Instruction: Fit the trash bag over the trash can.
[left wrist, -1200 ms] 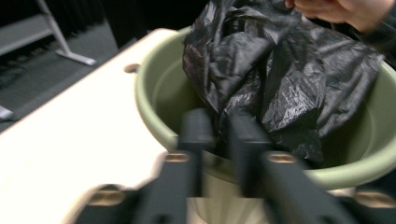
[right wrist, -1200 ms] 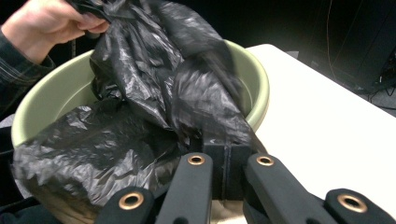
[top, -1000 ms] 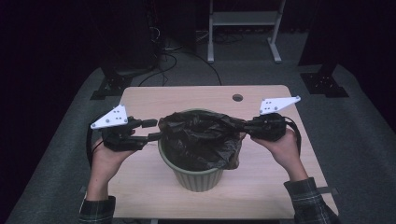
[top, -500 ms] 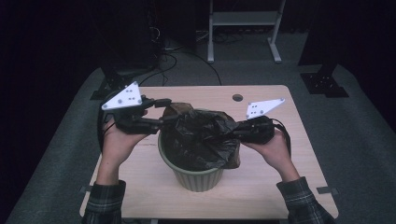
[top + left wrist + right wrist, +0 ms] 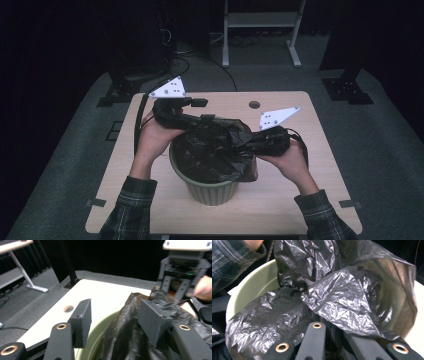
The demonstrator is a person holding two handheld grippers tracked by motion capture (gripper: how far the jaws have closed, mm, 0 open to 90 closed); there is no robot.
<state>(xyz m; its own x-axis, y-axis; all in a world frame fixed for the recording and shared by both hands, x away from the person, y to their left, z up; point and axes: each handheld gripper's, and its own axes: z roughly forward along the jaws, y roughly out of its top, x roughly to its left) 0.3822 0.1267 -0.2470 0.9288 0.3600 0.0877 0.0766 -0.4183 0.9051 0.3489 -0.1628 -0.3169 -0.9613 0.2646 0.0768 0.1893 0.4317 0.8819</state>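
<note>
A: Where was the bin bag (image 5: pixel 216 150)?
B: Crumpled across the mouth of the green bin (image 5: pixel 210 187), which stood near the middle of the table (image 5: pixel 300 200). Part of the plastic hung over the rim on the person's right; on the far left side the pale inner wall of the bin (image 5: pixel 100 332) lay bare.

A: Right gripper (image 5: pixel 245 142)?
B: At the right side of the bin, reaching in over the bag. In the right gripper view its jaws sat pressed together, with black plastic (image 5: pixel 347 302) bunched and pinched between them.

A: And the left gripper (image 5: pixel 207 111)?
B: At the far left rim. Its jaws had just been opening and stood partly spread. In the left gripper view a ridge of the bag (image 5: pixel 130 322) lay between the pads (image 5: pixel 152 320); it brushed the right pad, but I could not tell any pinch. The other pad (image 5: pixel 83 320) hung clear over the rim.

A: Anything else?
B: A round hole (image 5: pixel 254 105) in the tabletop, far edge.
</note>
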